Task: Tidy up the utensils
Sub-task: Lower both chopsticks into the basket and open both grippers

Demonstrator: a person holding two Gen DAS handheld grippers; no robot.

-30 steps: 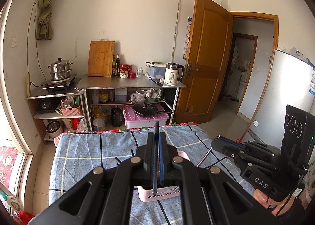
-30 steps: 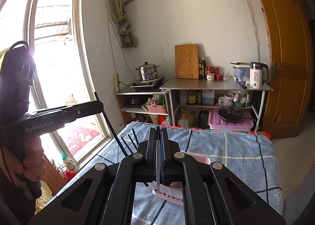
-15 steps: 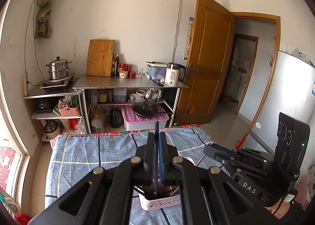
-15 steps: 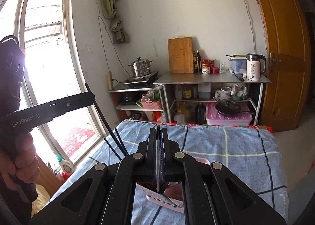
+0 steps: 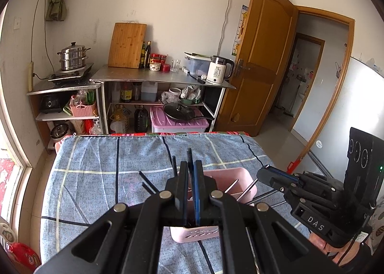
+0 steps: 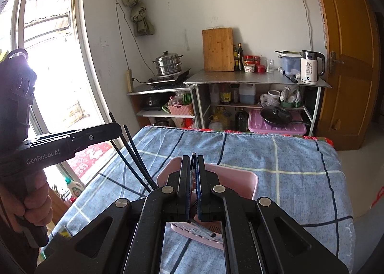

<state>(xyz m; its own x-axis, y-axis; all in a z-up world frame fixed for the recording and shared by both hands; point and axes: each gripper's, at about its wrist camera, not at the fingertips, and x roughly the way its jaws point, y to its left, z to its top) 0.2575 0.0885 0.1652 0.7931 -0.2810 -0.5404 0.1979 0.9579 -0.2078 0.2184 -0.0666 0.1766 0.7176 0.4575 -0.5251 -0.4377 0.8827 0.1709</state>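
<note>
Above the pink basket (image 5: 242, 179), left gripper (image 5: 191, 166) fingers pinched on a black chopstick (image 5: 189, 154), right gripper (image 6: 192, 166) fingers likewise clamped on a thin utensil (image 6: 193, 157).

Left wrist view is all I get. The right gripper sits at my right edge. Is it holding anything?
Observer: Yes. In the right wrist view, the right gripper's fingers are shut on a thin utensil, probably a chopstick, above the pink basket.
Operator: My own fingers hide the lower part of my chopstick. Where does it go?
Observer: From the right wrist view, the black chopstick in the left gripper slants down toward the basket's left corner. Its lower tip is hidden behind the right gripper, so I cannot tell whether it is inside.
</note>
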